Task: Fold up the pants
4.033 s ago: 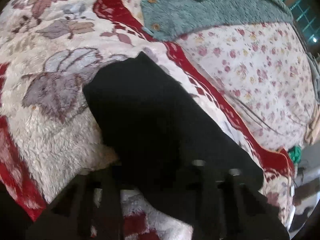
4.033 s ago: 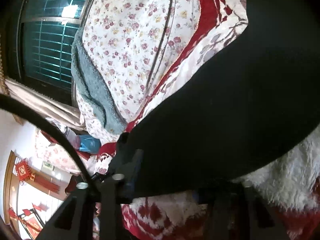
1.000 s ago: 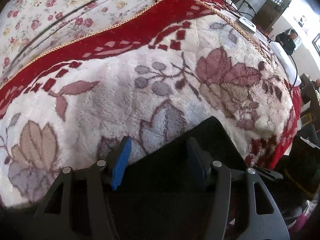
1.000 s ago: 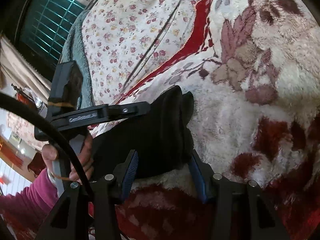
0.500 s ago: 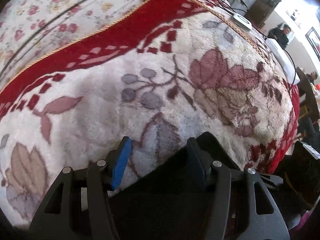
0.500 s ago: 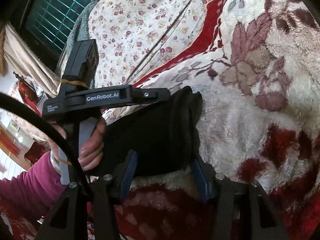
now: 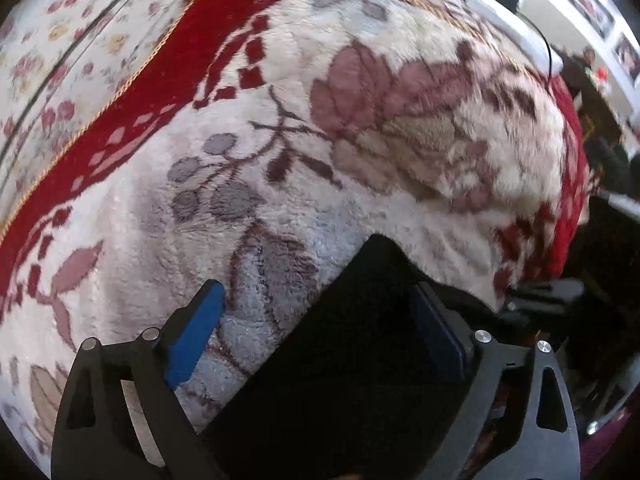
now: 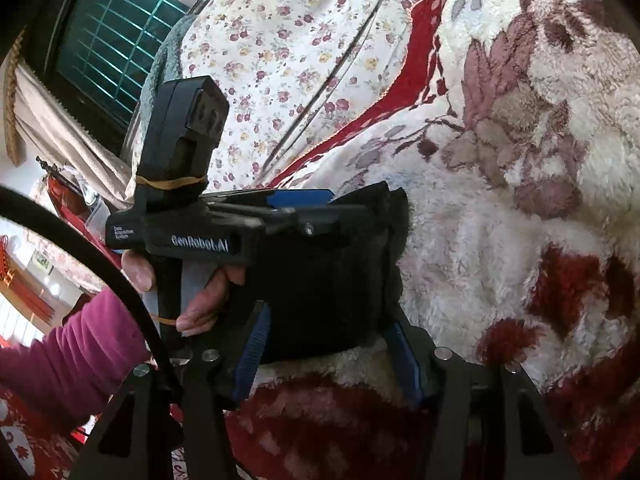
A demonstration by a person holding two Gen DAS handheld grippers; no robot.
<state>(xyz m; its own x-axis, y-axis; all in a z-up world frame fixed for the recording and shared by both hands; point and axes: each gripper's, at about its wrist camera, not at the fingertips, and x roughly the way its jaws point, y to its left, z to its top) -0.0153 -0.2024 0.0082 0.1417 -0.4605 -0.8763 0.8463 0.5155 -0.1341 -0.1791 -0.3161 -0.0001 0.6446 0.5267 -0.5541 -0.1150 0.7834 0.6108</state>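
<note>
Left gripper (image 7: 316, 320): jaws have just been opening, now wide; the black pants (image 7: 360, 340) lie between them, unpinched. Right gripper (image 8: 328, 344): jaws partly apart around the pants' folded edge; contact unclear. Pants rest folded on a fleece blanket (image 7: 360, 140) on the bed.

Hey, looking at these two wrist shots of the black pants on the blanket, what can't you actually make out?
- Most of the black pants: left wrist view, cut off by the bottom edge and the left gripper.
- Pants' fold layers: right wrist view, covered by the left gripper and the hand.
- Room beyond the blanket: left wrist view, blurred and small.
</note>
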